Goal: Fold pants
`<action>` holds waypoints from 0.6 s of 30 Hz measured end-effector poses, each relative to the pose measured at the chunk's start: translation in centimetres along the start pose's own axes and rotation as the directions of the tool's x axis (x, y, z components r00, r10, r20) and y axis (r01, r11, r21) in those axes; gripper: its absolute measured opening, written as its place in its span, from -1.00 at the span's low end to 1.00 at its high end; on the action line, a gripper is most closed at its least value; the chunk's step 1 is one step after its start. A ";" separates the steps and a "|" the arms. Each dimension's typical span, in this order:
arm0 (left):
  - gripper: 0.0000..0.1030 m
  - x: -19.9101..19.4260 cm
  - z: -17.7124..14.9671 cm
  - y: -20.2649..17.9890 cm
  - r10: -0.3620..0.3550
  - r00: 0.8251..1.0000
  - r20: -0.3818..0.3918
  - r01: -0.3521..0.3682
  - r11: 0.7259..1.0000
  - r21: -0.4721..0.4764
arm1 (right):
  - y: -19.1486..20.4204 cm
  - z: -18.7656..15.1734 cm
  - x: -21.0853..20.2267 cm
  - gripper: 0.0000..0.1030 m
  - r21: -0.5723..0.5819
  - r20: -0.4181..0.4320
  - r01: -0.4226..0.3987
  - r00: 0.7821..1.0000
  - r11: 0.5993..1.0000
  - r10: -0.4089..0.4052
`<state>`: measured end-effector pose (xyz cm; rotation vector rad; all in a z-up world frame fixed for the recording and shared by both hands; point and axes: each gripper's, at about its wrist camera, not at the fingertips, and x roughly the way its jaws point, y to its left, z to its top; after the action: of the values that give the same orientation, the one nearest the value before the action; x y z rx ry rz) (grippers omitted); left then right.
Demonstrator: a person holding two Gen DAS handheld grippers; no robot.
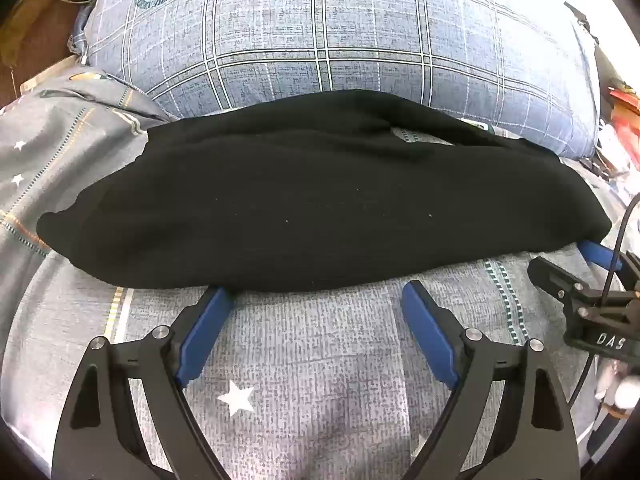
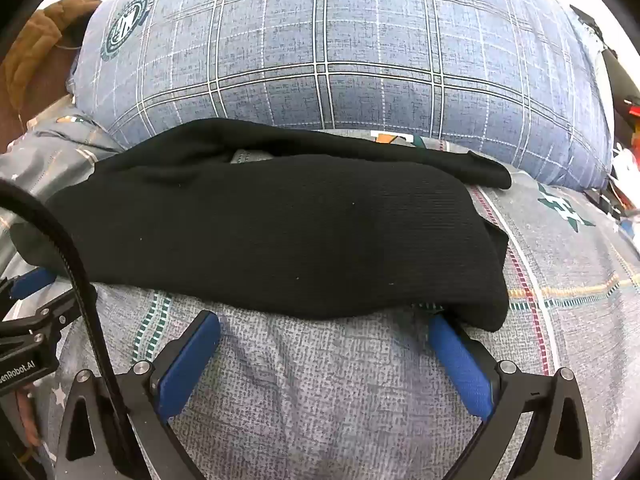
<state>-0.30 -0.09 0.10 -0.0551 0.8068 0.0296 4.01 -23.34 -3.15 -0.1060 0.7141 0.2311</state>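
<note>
The black pants [image 1: 320, 200] lie folded into a long, thick band across the middle of both frames, resting on a grey bedsheet [image 1: 320, 360] printed with white stars and dashed coloured lines. The fabric is a matte, fine-ribbed knit with a few pale lint specks; its near edge is a rounded fold, and at the top a small gap in the layers shows a patch of the sheet. In the right wrist view the pants [image 2: 280, 232] end at the right of centre in a blunt, rounded corner, with a thinner layer sticking out behind it toward the upper right.

Behind the pants, filling the upper half of both frames, a plump blue-grey plaid pillow [image 1: 360, 32] with a round green emblem at its upper left presses against the far edge of the band. A brown cloth [image 2: 36, 40] sits in the upper left corner, and red clutter shows at the right edge, too blurred to name.

The left gripper [image 1: 318, 296], black-framed with blue pads, is spread wide at the bottom of its frame; its left fingertip reaches the near fold, its right one stops just short, and it holds nothing. The right gripper [image 2: 326, 316] is likewise spread wide, its right fingertip tucked under the pants' rounded corner, its left one apart from the cloth. A black cable [image 2: 72, 272] crosses the lower left of the right wrist view.
</note>
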 end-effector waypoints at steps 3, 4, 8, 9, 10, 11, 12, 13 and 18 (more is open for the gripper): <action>0.69 -1.0 -0.1 0.0 -0.008 1.000 -0.014 0.008 1.000 0.013 | -0.4 0.3 0.0 1.00 0.003 -0.015 -0.054 0.998 0.999 0.054; 0.69 -1.2 -0.3 -0.1 -0.008 1.000 -0.013 0.009 1.000 0.019 | -0.4 0.4 -0.1 1.00 -0.004 -0.020 -0.081 0.997 0.997 0.081; 0.69 -3.9 -1.4 0.8 -0.015 0.999 0.035 0.014 1.000 0.012 | -0.5 -1.1 -1.6 0.84 0.081 0.033 -0.158 0.987 0.984 0.156; 0.69 -4.7 -1.5 1.2 -0.020 0.999 0.042 0.020 1.000 0.002 | -0.8 -1.4 -2.0 0.77 0.104 0.039 -0.155 0.988 0.982 0.152; 0.69 -5.5 -1.6 1.6 -0.022 0.999 0.048 0.023 1.000 -0.010 | -1.5 -2.1 -2.4 0.77 0.123 0.056 -0.157 0.987 0.980 0.151; 0.69 -6.1 -1.5 1.7 -0.023 0.998 0.053 0.024 1.000 -0.017 | -1.4 -2.6 -3.4 0.77 0.134 0.079 -0.156 0.986 0.979 0.147; 0.69 -7.0 -1.4 2.1 -0.026 0.997 0.069 0.028 0.999 -0.030 | -0.5 -3.1 -4.8 0.77 0.139 0.102 -0.154 0.985 0.978 0.141; 0.69 -7.9 -1.4 2.4 -0.027 0.996 0.088 0.031 0.999 -0.042 | -0.3 -3.2 -5.6 0.77 0.146 0.117 -0.163 0.982 0.976 0.146; 0.69 -10.5 -1.2 3.2 -0.031 0.992 0.123 0.038 0.998 -0.056 | 1.3 -3.0 -8.8 0.77 0.111 0.157 -0.165 0.977 0.980 0.147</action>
<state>-8.54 2.97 6.70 -0.1210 0.6828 0.0233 -4.65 -24.12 0.36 0.0848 0.5876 0.3411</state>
